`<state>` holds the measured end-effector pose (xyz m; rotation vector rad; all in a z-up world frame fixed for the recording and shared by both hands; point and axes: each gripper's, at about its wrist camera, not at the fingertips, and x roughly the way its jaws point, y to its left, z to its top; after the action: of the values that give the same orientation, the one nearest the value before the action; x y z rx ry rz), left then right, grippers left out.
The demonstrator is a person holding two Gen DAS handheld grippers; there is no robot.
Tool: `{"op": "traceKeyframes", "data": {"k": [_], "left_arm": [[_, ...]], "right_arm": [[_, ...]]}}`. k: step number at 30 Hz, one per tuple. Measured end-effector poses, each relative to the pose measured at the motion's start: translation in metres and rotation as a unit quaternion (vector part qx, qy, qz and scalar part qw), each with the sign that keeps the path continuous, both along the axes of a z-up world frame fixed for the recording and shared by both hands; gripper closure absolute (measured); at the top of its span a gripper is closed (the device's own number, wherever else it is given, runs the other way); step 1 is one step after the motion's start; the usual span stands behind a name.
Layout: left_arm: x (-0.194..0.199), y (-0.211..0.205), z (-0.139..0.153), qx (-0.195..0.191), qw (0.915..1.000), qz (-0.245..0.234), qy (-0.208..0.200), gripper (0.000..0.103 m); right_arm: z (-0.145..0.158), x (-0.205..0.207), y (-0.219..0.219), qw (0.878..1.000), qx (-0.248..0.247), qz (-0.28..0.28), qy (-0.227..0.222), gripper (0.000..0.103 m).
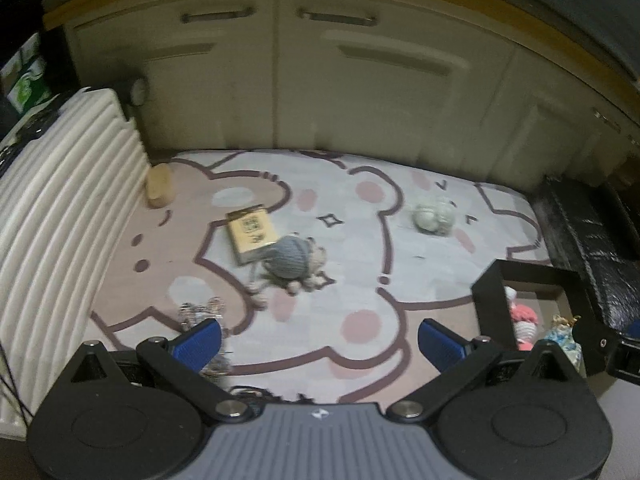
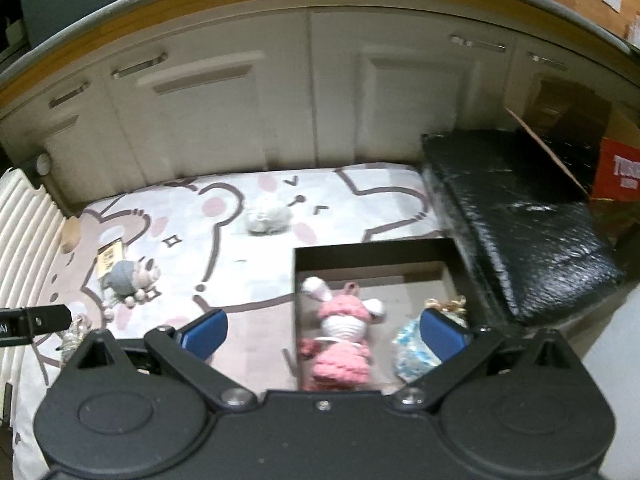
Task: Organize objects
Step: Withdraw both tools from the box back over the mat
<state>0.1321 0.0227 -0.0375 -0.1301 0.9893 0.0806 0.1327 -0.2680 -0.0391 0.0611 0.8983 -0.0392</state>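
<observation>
In the left view the left gripper (image 1: 319,340) is hanging spread and empty over the mat (image 1: 360,240), facing the grey toy (image 1: 290,258) lying loose on a card (image 1: 250,232), while in the right view the right gripper (image 2: 323,336), likewise spread and empty, is hovering above the box (image 2: 372,254) holding the pink doll (image 2: 340,332), likely the collecting place.

Lying loose on the mat: grey knitted doll (image 1: 294,258) against yellow booklet (image 1: 251,232), pale ball (image 1: 434,215) apart. Boxed already (dark box (image 2: 298,280)): pink doll (image 2: 340,334), blue-white bundle (image 2: 412,350).

Red box (image 2: 618,176) shows white letters, perhaps "TUB"; the rest is unreadable.
</observation>
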Motion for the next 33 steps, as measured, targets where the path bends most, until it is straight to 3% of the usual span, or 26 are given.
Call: {"op": "traceKeyframes", "data": {"k": [19, 26, 33], "left_arm": [[-0.021, 0.08, 0.004, 0.031, 0.9978, 0.055, -0.02, 0.0], [-0.025, 0.09, 0.002, 0.061, 0.9965, 0.045, -0.035, 0.0], [-0.021, 0.099, -0.003, 0.055, 0.9968, 0.041, -0.041, 0.0]], "right_arm": [[0.0, 0.013, 0.079, 0.998, 0.019, 0.063, -0.002, 0.0], [-0.002, 0.016, 0.097, 0.997, 0.026, 0.079, -0.001, 0.0], [-0.004, 0.017, 0.108, 0.995, 0.042, 0.09, -0.001, 0.0]]}}
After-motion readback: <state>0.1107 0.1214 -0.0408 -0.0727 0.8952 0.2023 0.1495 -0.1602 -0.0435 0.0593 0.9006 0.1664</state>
